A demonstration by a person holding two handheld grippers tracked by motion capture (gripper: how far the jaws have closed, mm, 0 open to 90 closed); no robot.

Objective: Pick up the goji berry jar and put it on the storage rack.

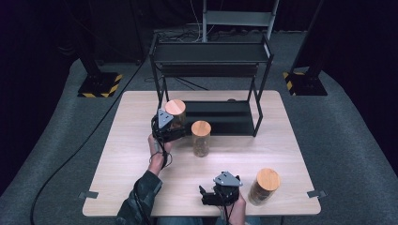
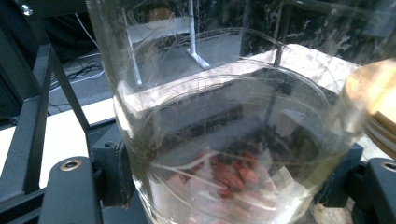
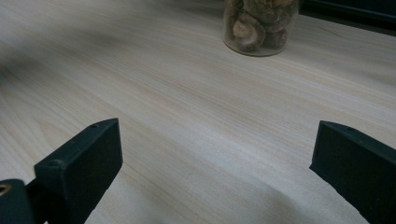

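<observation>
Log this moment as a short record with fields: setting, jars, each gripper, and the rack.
setting: wooden table with a black two-tier rack at its far side
jars: three glass jars with round wooden lids
left gripper: jaws closed around the jar with red pieces, beside the rack's front left leg
middle jar: stands free on the table
right jar: stands near the front right corner
right gripper: jaws open, holding nothing, low over the table

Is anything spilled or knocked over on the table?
Nothing stands out. All three jars with wooden lids stand upright: one held in the left gripper by the black rack, one at the table's middle, one near the right gripper at the front right. No spill shows.
</observation>
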